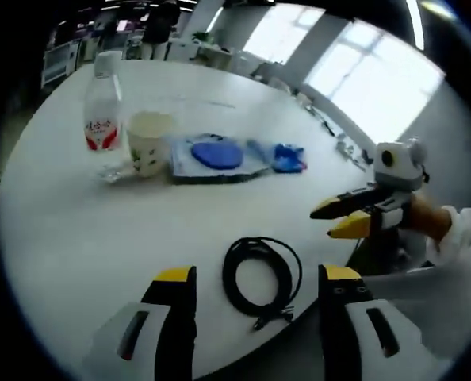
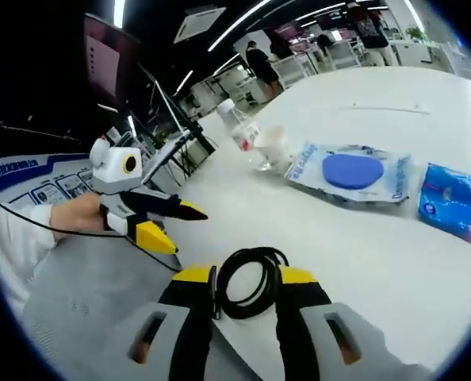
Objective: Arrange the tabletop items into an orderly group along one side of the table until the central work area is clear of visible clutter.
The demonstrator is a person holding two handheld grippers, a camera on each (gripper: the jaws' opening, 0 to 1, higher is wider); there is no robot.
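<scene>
A coiled black cable (image 2: 247, 283) lies near the table's (image 1: 77, 238) near edge, directly ahead of the right gripper (image 2: 246, 279), whose yellow-tipped jaws stand spread on either side of the coil, gripping nothing. In the left gripper view the same coil sits ahead of the left gripper (image 1: 255, 276), between its parted, empty jaws.

Farther ahead of both claws stand a row of items: a clear water bottle (image 1: 102, 115), a paper cup (image 1: 148, 141) just beside it, a wet-wipes pack with a blue lid (image 1: 217, 156), and a small blue packet (image 1: 287, 158).

Risk, as I judge it: the cable lies close to the edge, so a loose pinch could unwind the coil or nudge it off the table. A sweeping reach could also tip the bottle into the cup.

Whether the right jaws touch the cable is hard to tell. Printing on the packs is unreadable.
</scene>
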